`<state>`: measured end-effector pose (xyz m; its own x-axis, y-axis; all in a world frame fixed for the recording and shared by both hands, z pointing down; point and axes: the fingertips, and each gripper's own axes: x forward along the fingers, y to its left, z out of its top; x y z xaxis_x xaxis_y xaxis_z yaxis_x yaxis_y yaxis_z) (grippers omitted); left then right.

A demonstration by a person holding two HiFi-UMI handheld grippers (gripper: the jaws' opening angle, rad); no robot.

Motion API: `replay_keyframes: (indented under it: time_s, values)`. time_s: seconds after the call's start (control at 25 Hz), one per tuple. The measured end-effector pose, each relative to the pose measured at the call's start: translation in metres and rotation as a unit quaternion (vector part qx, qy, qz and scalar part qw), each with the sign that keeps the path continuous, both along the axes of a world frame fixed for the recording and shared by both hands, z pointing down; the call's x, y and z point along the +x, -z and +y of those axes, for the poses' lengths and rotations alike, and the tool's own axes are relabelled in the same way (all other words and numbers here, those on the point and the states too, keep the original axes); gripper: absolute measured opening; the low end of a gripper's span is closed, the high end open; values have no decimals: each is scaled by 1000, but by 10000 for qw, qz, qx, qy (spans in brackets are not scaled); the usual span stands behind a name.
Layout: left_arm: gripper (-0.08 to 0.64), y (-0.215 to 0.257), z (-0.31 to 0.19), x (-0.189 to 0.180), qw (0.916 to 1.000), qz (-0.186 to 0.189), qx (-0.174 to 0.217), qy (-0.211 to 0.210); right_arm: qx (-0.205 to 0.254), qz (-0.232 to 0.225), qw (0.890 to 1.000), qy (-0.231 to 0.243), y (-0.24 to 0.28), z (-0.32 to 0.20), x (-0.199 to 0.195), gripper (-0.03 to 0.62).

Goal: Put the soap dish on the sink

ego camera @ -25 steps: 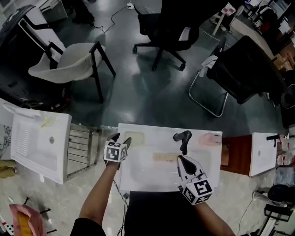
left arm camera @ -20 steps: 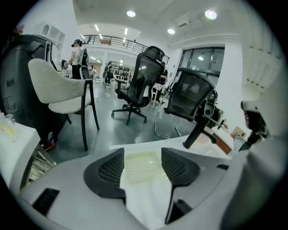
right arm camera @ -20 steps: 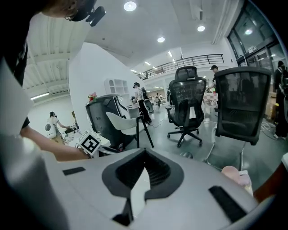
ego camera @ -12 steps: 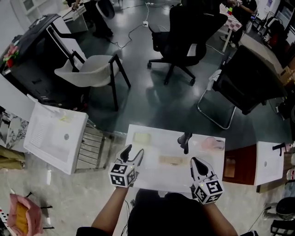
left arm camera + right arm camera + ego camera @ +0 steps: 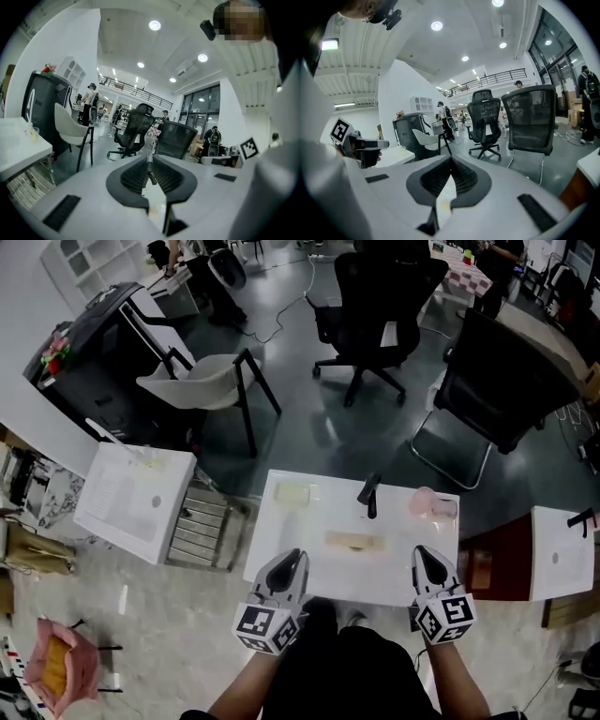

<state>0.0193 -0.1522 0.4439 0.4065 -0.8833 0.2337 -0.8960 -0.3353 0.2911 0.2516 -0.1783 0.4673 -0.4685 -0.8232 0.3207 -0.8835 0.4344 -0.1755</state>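
**Set Down and Drawn Clear: Finishing Without a Nudge**

Found the soap dish lying flat on the back ledge of the white sink, at the sink's upper-left corner in the head view. Placed it well left of the black faucet and apart from both tools, with nothing on it or against it. Noted a pale pink item on the same ledge toward the upper right. Noted also a beige strip lying in the basin just below the faucet.

Caught the left tongs at the lower middle of the frame, over the sink's near edge. Saw them closing, pads drawn almost together, with nothing between them and only the room beyond. Found the right tongs at the lower right, pads together at the tips and likewise empty. Read both as held nearly level and well apart from the dish.

Judged the placing itself done and the step in hand a simple drawing-off. To do that well, needed to carry both tongs back high, above the rim. Wanted thereby to avoid clipping the faucet or nudging the dish along the smooth ledge. Needed no further squeeze from the left, having nothing to hold.

Thought it worth checking from above that the dish sat wholly on the ledge, overhanging neither the basin nor the outer edge. Looked fully supported from here, though could not tell how near the back edge. If found askew, better corrected by a fresh grip and a lift than by a push.
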Motion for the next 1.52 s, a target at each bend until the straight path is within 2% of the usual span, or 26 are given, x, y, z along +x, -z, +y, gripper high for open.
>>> replay_keyframes:
  time_s: [0.08, 0.16, 0.32, 0.6, 0.76, 0.92, 1.2, 1.52]
  values:
    - [29, 6, 24, 15, 9996, -250, 86, 27, 14, -57, 10000, -4, 0, 19, 12, -2]
    - [23, 6, 43, 27, 9993, -350, 119, 101, 42, -51, 10000, 20, -4, 35, 20, -2]
    - [20, 2, 70, 42, 9991, -386, 52, 167, 37, 9, 10000, 14, -7, 62, 28, -2]
    - [20, 15, 90, 50, 9989, -373, 252, -138, 169, 223, 9995, -150, 5, 103, 24, -2]
    - [20, 19, 98, 33, 9984, -301, 321, -349, 196, 341, 9989, -243, 11, 124, -4, -2]
    - [20, 24, 118, -1, 9980, -229, 313, -507, 202, 411, 9985, -292, 19, 150, -48, -2]
    - [20, 23, 144, -66, 9981, -121, 344, -488, 311, 424, 9980, -356, 30, 181, -115, -2]
    - [20, 29, 165, -109, 9983, -37, 418, -399, 353, 500, 9974, -373, 32, 203, -152, -5]
